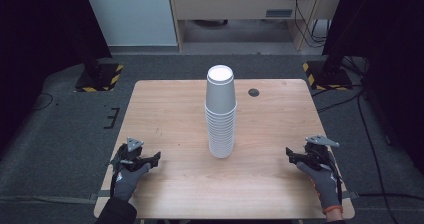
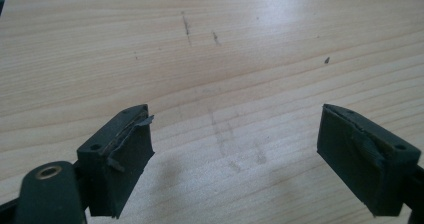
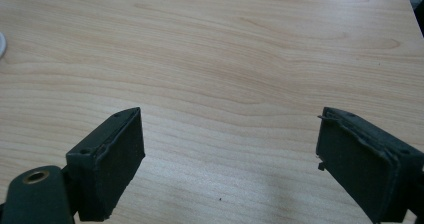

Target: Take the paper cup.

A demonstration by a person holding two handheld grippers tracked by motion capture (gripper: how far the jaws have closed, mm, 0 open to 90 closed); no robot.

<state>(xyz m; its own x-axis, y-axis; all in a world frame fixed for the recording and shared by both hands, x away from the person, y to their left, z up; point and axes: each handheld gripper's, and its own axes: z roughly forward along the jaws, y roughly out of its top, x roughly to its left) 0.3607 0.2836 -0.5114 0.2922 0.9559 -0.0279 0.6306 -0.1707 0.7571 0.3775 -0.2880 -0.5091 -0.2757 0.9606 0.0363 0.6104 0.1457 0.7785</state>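
A tall stack of white paper cups, turned upside down, stands near the middle of the wooden table. My left gripper rests near the table's front left edge, held in a gloved hand, well left of the stack. In the left gripper view the left gripper is open, with bare wood between its black pads. My right gripper sits near the front right edge, well right of the stack. It is open too in the right gripper view, with nothing between its jaws.
A small dark round grommet sits in the table top behind and right of the stack. Dark stands with yellow-black striped bases flank the table on the floor. Cables run along the floor at the right.
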